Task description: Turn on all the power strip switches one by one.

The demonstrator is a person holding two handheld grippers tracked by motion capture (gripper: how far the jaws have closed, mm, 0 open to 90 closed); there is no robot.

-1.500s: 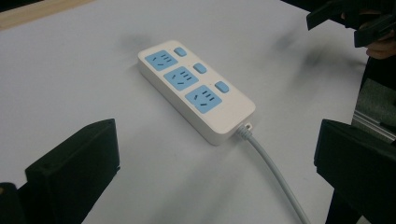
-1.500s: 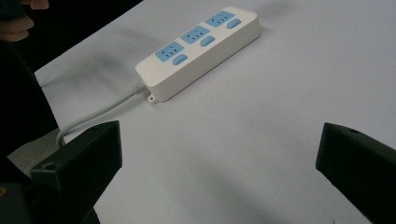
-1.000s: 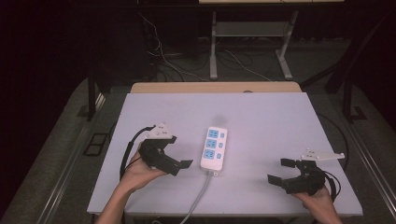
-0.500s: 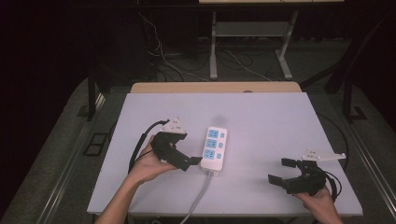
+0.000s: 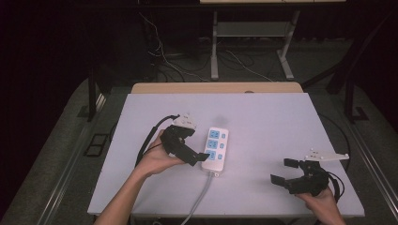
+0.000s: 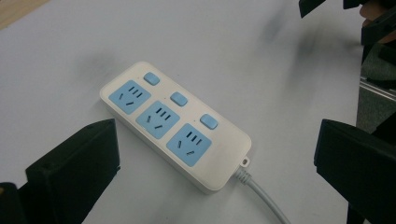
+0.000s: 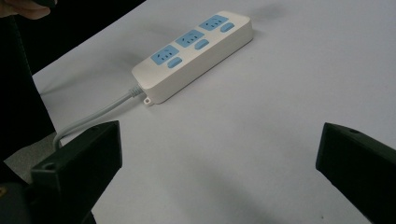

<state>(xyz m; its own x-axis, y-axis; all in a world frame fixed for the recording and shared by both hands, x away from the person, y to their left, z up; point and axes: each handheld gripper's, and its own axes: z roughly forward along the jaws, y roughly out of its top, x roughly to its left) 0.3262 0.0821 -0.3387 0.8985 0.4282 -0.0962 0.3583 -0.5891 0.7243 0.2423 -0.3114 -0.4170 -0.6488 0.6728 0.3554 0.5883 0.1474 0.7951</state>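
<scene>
Power strip (image 5: 215,149): white plastic, rounded, 3 blue sockets. Left tool (image 5: 202,156) wide open at its edge; right tool (image 5: 284,171) open, empty.

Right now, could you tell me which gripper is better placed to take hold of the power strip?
Left. The left gripper is open right beside the power strip; the right gripper sits far off.

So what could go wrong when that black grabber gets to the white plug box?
The left gripper is open and right beside the power strip, which lies loose on the table. A sideways nudge could probably slide it instead of gripping it. Its grey cord runs off the near table edge, so lifting may tug against it. The blue switches sit close to the sockets, so a jaw could press one by accident. The right gripper is open, far off.
</scene>
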